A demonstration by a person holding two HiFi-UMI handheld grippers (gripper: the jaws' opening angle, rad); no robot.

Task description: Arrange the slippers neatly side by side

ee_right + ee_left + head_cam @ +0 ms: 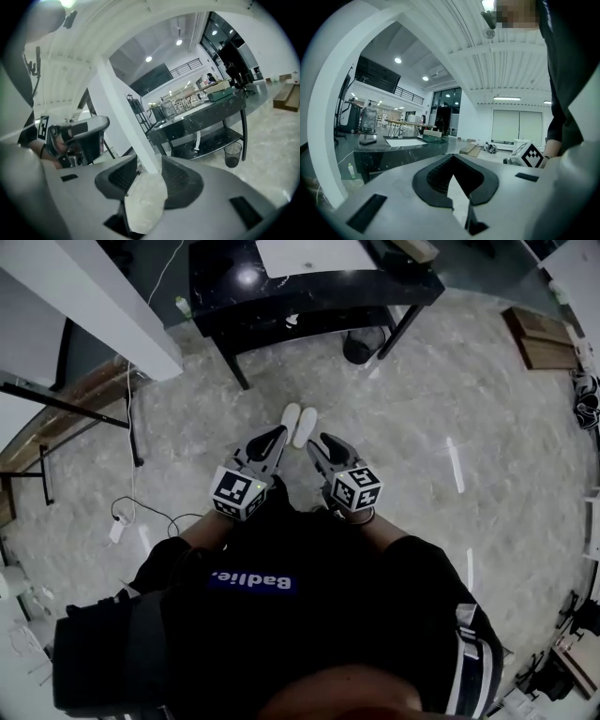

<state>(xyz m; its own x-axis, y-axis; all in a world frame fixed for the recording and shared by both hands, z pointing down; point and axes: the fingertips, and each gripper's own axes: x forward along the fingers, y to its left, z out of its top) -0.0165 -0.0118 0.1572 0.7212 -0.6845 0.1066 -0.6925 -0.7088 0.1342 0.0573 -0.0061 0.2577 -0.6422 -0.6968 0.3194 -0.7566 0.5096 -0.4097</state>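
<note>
Our left tool [275, 439] is closed on nothing and the right tool [320, 442] stands slightly parted, empty, with the white slippers [298, 425] on the floor [450, 390] just ahead between them, lengthwise away from us, seemingly already paired.

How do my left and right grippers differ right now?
The left gripper has its jaws meeting at the tips; the right gripper has its jaws apart. The left gripper angles rightward toward the slippers, the right gripper leftward. Both hold nothing.
</note>
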